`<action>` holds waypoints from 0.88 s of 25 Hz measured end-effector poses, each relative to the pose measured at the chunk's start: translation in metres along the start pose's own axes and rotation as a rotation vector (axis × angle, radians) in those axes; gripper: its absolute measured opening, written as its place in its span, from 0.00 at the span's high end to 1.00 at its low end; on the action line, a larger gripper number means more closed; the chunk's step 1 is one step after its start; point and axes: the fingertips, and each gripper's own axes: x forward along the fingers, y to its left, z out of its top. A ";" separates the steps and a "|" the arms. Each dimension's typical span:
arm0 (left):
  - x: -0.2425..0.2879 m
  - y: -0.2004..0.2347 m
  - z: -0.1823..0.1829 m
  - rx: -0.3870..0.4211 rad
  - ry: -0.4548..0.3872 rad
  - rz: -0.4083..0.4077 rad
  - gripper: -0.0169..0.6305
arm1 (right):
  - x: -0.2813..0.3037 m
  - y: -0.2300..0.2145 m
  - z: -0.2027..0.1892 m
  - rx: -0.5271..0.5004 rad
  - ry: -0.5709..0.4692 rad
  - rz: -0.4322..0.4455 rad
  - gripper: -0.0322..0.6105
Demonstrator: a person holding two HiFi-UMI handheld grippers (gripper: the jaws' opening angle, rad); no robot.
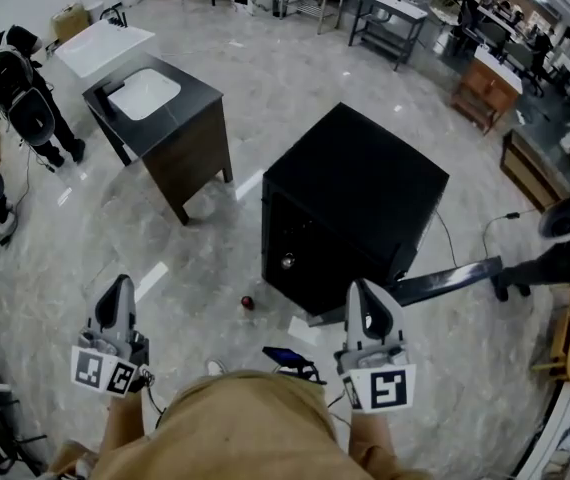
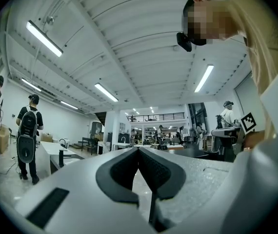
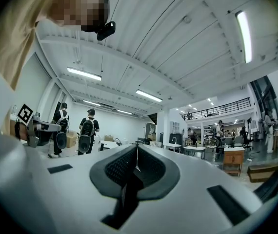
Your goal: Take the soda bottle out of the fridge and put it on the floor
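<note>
Both your tools are closed on nothing. The left tool [image 1: 119,286] has its pads tip to tip, and the right tool [image 1: 363,290] is the same. Both point ahead toward the fridge [image 1: 350,203]. It's a plain black cube on the grey marbled floor [image 1: 295,58]; its front looks shut, with a small round fitting on it. The soda bottle shows in no view, so I can't tell where it sits. A small red object [image 1: 247,302] lies on the floor near the fridge's front corner.
</note>
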 end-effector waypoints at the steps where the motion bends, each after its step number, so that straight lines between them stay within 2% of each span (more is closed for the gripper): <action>1: -0.001 0.000 0.000 -0.001 0.001 0.001 0.97 | -0.003 -0.002 -0.002 -0.006 0.007 -0.005 0.95; 7: 0.005 -0.003 -0.009 -0.001 0.026 -0.039 0.97 | -0.011 -0.011 -0.003 -0.019 0.016 -0.049 0.95; 10: 0.012 -0.001 -0.001 0.001 0.010 -0.054 0.97 | -0.005 -0.011 0.005 -0.029 0.007 -0.066 0.95; 16: 0.016 -0.006 0.000 -0.014 -0.021 -0.072 0.97 | -0.008 -0.008 0.004 -0.044 0.005 -0.065 0.95; 22: 0.007 0.000 -0.014 -0.037 -0.002 -0.073 0.97 | -0.011 0.002 -0.002 -0.040 0.015 -0.070 0.95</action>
